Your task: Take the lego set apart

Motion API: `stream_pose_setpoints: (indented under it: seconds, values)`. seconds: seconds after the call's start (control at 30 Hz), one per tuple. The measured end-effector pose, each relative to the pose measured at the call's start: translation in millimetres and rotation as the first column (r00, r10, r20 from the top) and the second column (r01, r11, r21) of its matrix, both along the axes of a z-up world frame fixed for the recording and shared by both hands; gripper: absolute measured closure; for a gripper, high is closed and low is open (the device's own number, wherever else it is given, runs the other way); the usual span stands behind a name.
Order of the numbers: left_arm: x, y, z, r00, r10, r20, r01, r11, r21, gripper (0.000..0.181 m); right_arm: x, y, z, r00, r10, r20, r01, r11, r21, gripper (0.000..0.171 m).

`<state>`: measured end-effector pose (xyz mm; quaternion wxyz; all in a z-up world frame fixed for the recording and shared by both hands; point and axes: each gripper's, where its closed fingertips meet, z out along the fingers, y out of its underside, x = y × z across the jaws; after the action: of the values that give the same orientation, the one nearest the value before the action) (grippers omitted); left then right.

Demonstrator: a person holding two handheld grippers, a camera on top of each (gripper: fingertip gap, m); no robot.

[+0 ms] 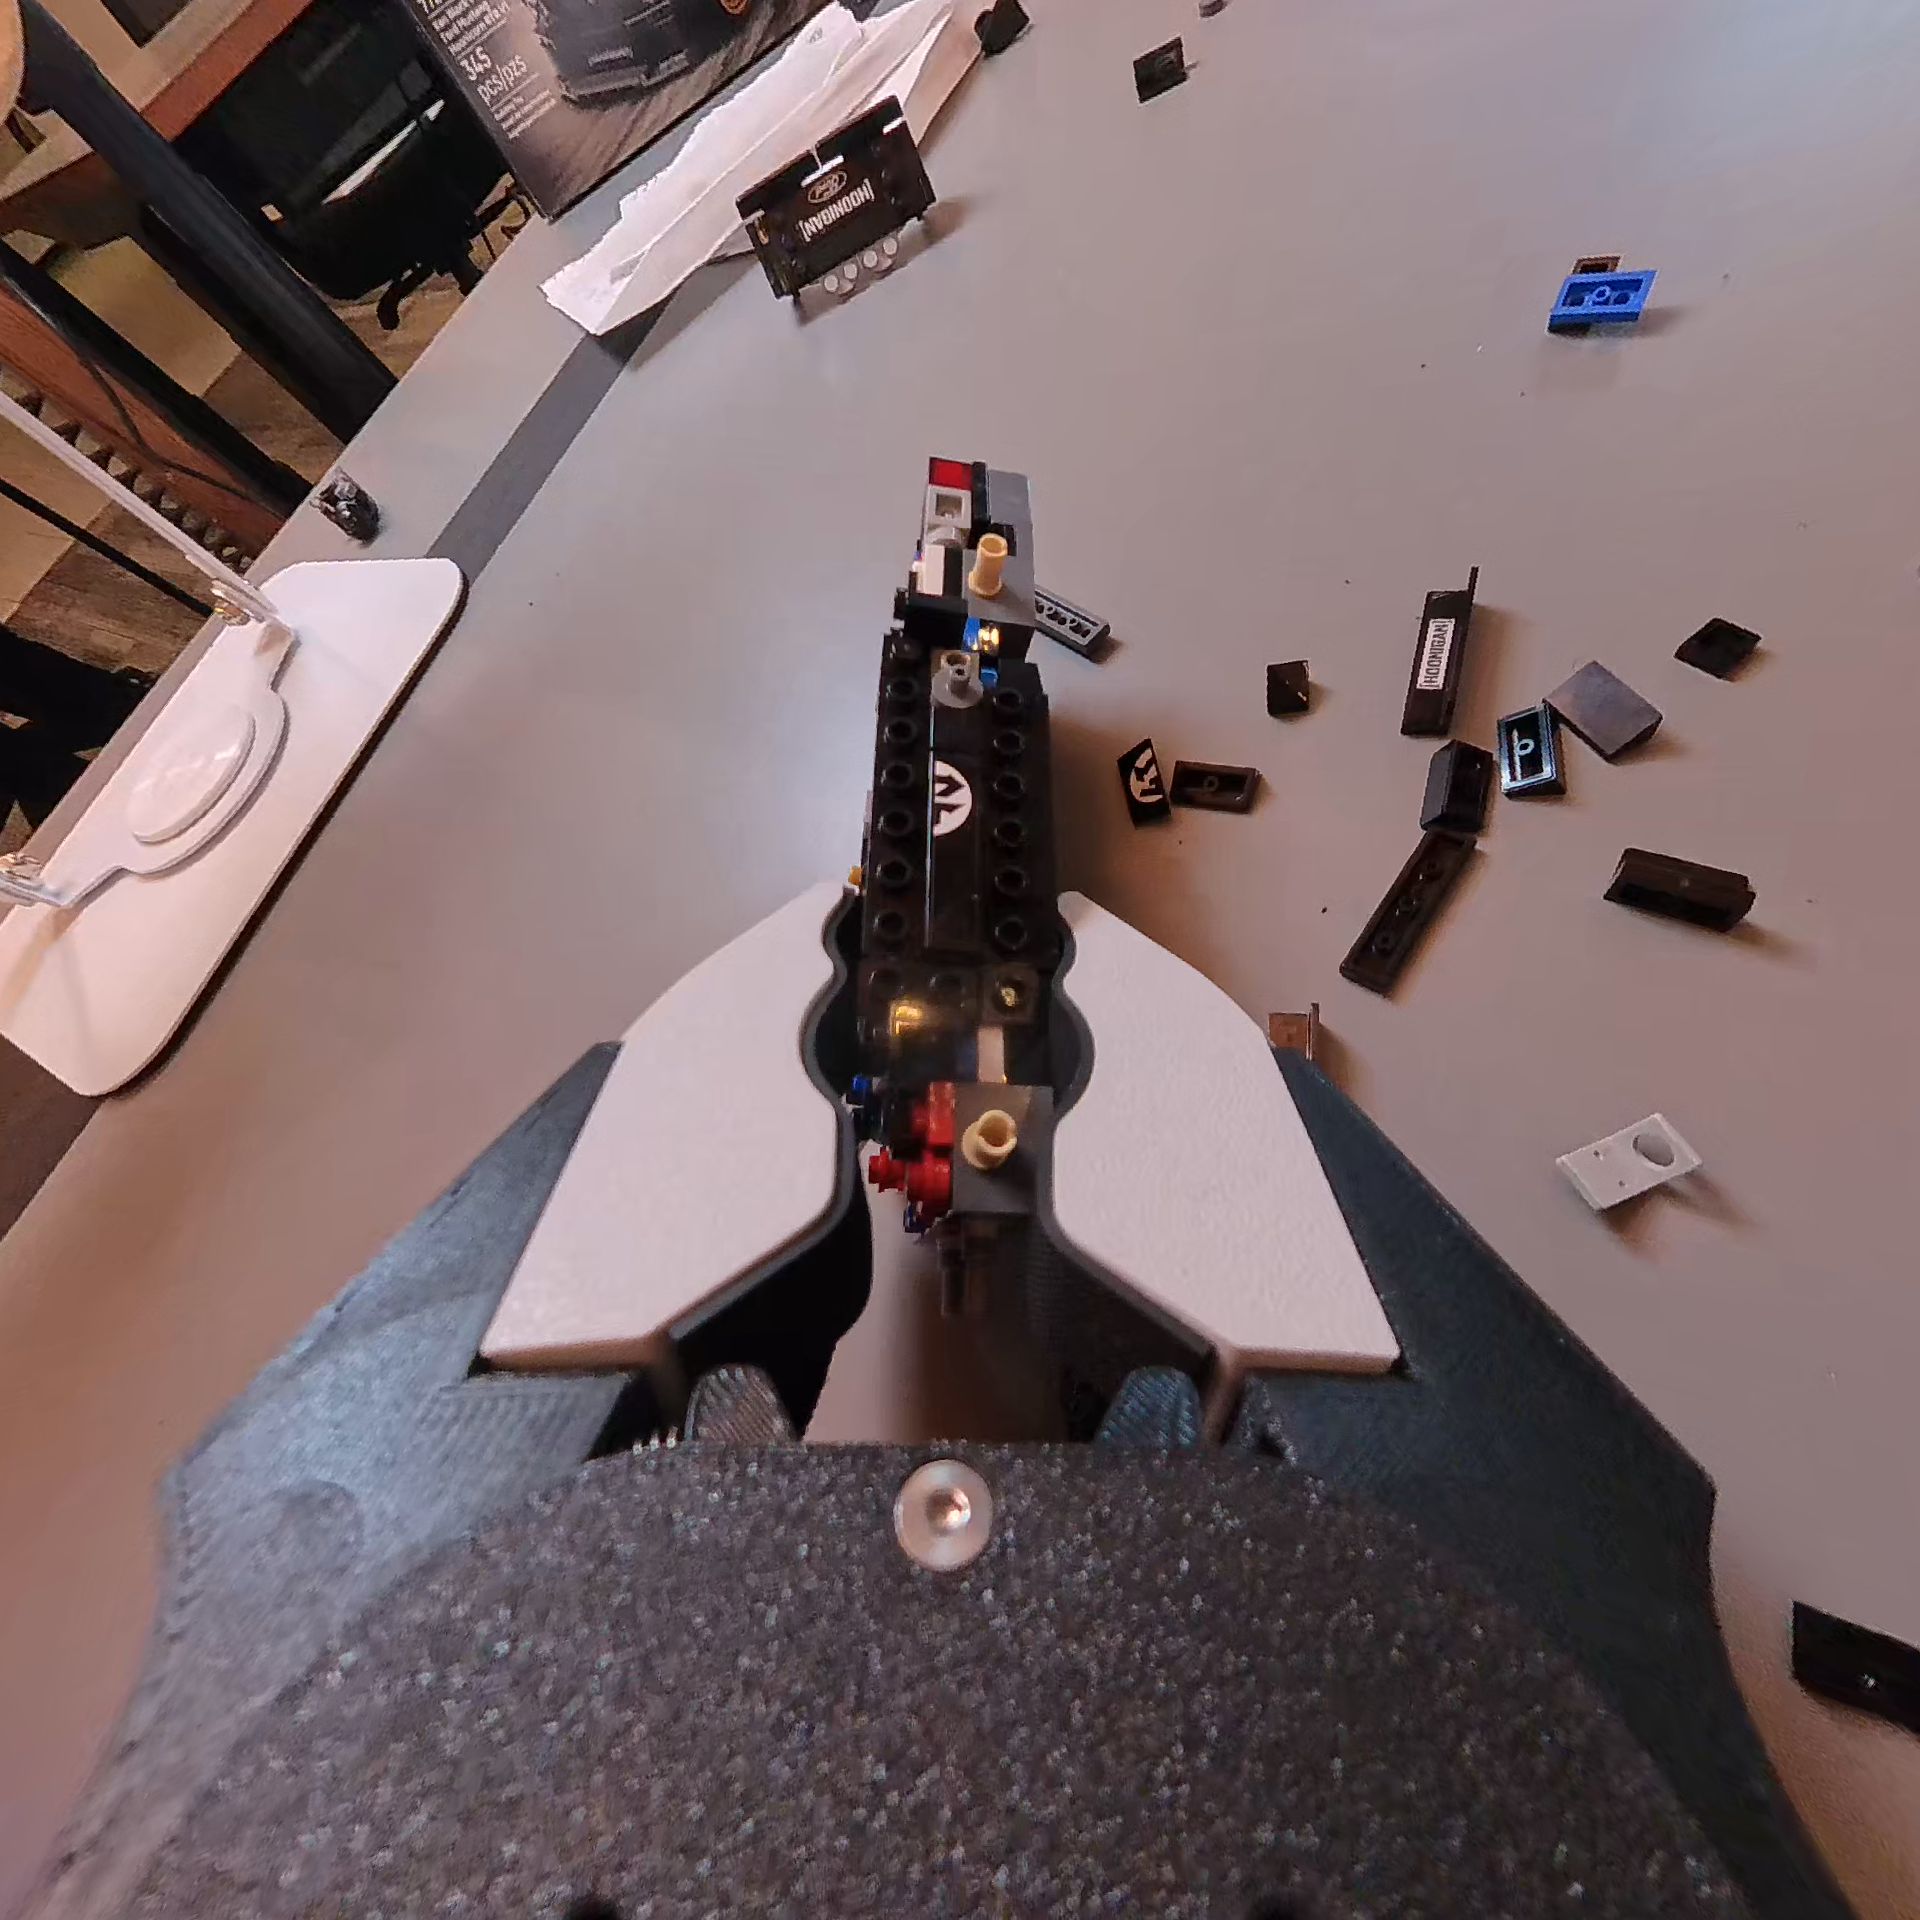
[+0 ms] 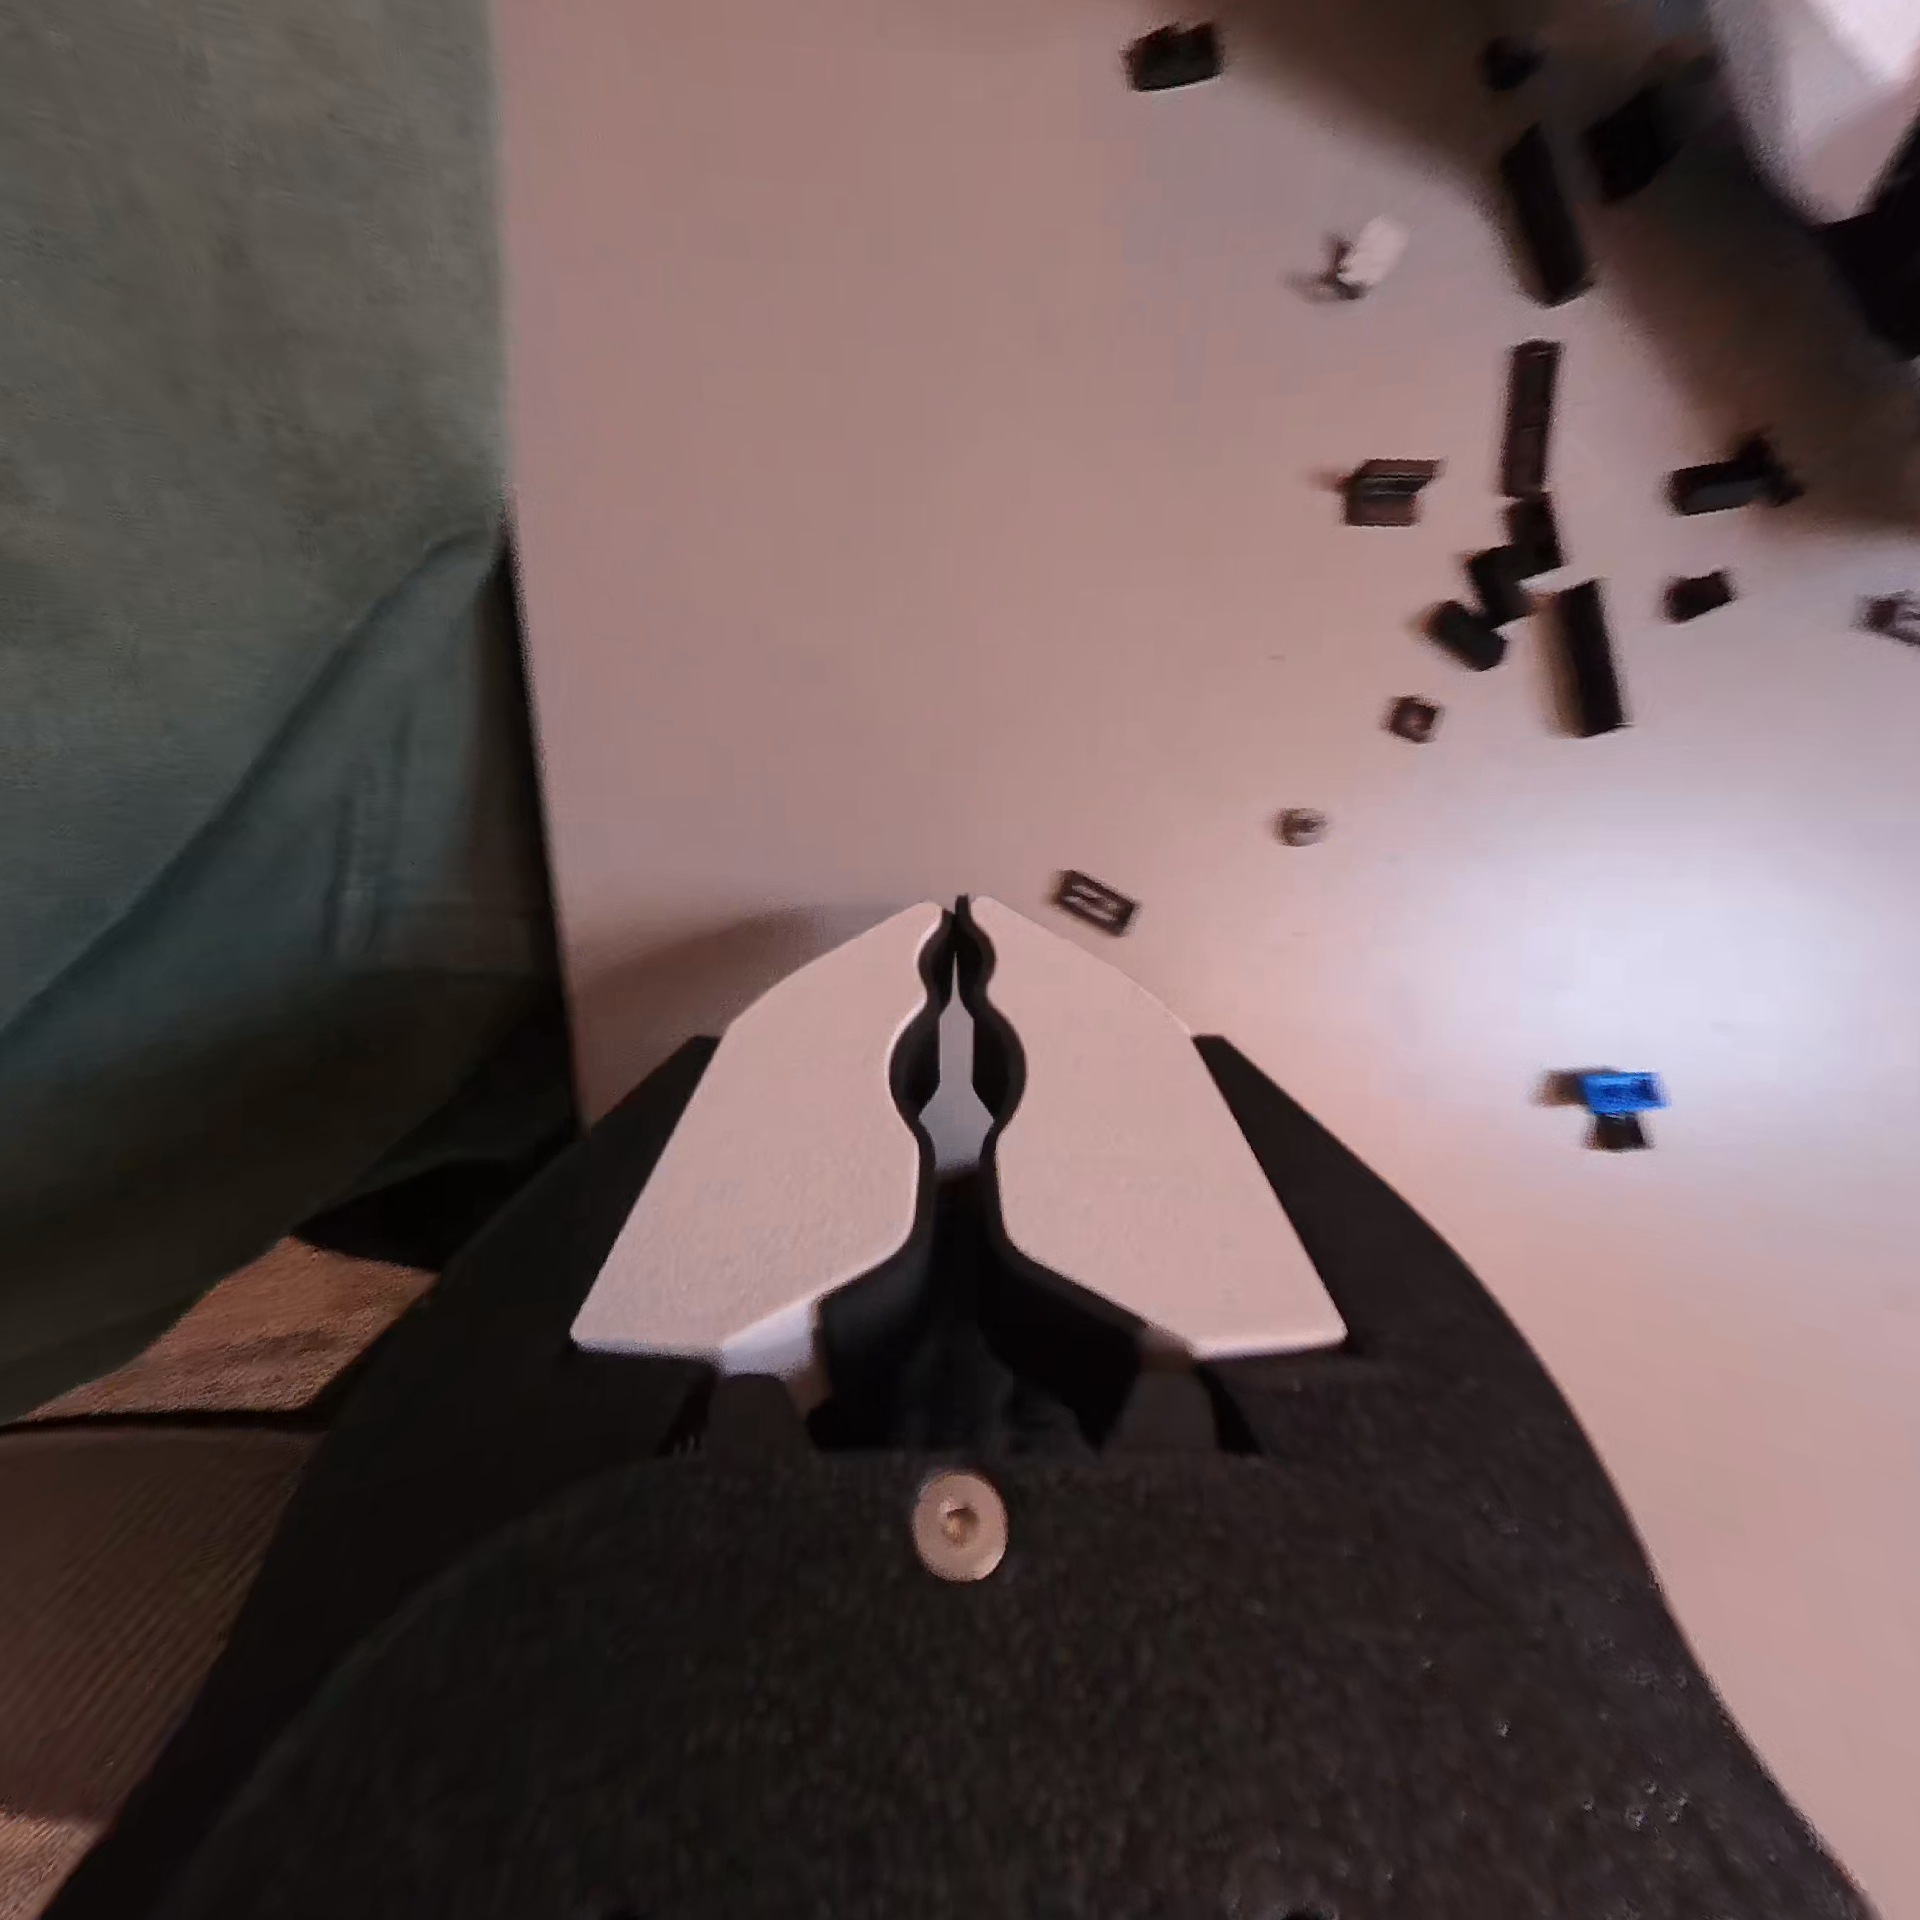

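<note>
My left gripper (image 1: 951, 914) is shut on the long black lego car body (image 1: 961, 821) and holds it pointing away over the grey table (image 1: 623, 675). The body has rows of black studs, a white round mark, tan pegs and red and blue bits. Both white fingers (image 1: 727, 1122) press on its sides. My right gripper (image 2: 958, 909) is shut with nothing between its pads, above the table near its edge (image 2: 540, 727). A small black tile (image 2: 1096, 904) lies on the table just right of its tips. The right wrist view is blurred.
Several loose black pieces (image 1: 1455, 790) and a blue plate (image 1: 1600, 299) lie right of the body; a grey plate (image 1: 1628, 1158) lies nearer. A black panel (image 1: 836, 197), paper and the set's box stand at the back. A white stand base (image 1: 208, 790) sits left. A green cloth (image 2: 239, 520) hangs beyond the table edge. My hands' fingertips stand some 25 cm from each other.
</note>
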<state>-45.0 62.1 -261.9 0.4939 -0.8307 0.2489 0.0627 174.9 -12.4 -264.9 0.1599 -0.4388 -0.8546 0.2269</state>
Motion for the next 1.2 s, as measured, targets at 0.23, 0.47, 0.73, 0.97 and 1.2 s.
stream_pose_setpoints:
  seconds: [0.23,0.47,0.73,0.97,1.2]
  values:
    - [0,-1,0,1.0,-0.015,-0.013,0.015,1.0,0.002,0.149,-11,22,-12,0.997,-0.066,0.042,0.066,0.998,0.013,0.145]
    - [1,-1,-1,1.0,-0.019,-0.015,0.019,1.0,0.001,0.149,-18,19,-22,0.99,-0.094,0.105,0.097,0.995,-0.029,0.154]
    - [1,-2,-1,1.0,-0.022,-0.02,0.022,1.0,0.001,0.149,-58,12,-8,0.999,-0.045,-0.014,0.044,0.997,-0.062,0.154]
    - [0,-2,-1,1.0,-0.02,-0.019,0.02,1.0,0.001,0.149,-124,-4,-7,0.987,0.047,-0.152,-0.053,0.998,-0.036,0.14]
    - [1,-3,-1,0.999,-0.036,-0.014,0.036,0.999,-0.002,0.148,-144,2,10,0.971,0.024,-0.24,-0.041,0.997,-0.067,0.127]
